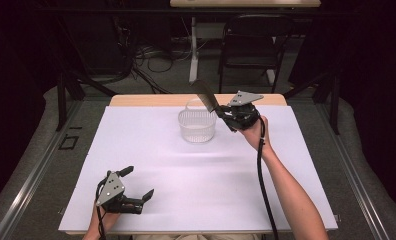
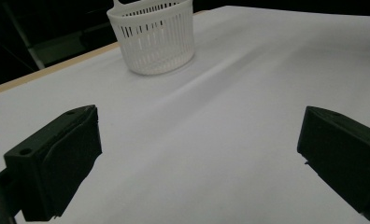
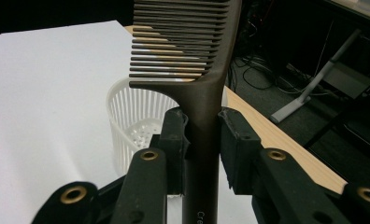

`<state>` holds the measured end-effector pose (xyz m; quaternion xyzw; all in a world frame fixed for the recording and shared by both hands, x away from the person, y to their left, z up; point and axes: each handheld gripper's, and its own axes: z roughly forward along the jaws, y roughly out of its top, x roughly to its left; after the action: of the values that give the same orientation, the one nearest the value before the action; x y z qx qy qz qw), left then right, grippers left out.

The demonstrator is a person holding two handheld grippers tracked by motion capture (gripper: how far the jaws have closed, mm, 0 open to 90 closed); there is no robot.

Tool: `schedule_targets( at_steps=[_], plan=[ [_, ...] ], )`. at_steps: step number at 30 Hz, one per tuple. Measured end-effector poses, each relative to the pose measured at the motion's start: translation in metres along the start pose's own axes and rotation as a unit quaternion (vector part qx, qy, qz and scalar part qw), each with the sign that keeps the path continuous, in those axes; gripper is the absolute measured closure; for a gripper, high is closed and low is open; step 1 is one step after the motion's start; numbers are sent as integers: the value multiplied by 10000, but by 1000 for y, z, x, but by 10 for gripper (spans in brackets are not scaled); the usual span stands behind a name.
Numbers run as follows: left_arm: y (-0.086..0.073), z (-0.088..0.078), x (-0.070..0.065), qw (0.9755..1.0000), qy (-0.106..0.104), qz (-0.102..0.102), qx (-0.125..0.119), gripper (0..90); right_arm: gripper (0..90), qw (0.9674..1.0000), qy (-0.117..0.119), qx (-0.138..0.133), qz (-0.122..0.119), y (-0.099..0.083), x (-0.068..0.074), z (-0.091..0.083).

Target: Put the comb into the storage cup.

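Left gripper [image 1: 137, 185] fingers wide; right gripper [image 1: 220, 113] fingers clamping comb [image 3: 202, 70] above basket [image 1: 197, 125].

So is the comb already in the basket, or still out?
Out. The right gripper is shut on the comb by its handle, holding it in the air beside the white basket, teeth end above the rim.

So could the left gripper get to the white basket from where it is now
Probably yes. The left gripper sits open near the front edge, and bare white table lies between it and the basket. The right gripper, holding a comb, hovers at the basket's right.
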<state>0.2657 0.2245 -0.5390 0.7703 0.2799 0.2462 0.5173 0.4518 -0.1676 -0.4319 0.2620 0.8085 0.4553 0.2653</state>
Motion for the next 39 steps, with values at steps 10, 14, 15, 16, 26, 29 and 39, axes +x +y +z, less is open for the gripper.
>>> schedule_targets(
  at_steps=[10,14,15,16,26,29,39],
  plan=[
    [0,0,-1,10000,-1,0,-13,0,725,10000,4,-20,-24,3,0,1],
    [0,0,-1,10000,5,-2,-12,0,724,10000,1,-23,-30,4,-1,1],
    [0,0,-1,10000,5,-3,-18,0,725,10000,2,-35,-32,5,-1,1],
    [0,0,-1,10000,-1,-11,-15,0,725,10000,1,-39,-24,5,-1,2],
    [0,0,0,10000,0,-8,0,0,724,10000,10,-80,-51,7,-2,4],
    [0,0,0,10000,-2,-6,-19,0,725,9999,2,-104,-29,8,-2,4],
    [0,-1,0,10000,5,6,-26,0,725,9998,-10,-158,-85,11,-2,6]
  ],
)
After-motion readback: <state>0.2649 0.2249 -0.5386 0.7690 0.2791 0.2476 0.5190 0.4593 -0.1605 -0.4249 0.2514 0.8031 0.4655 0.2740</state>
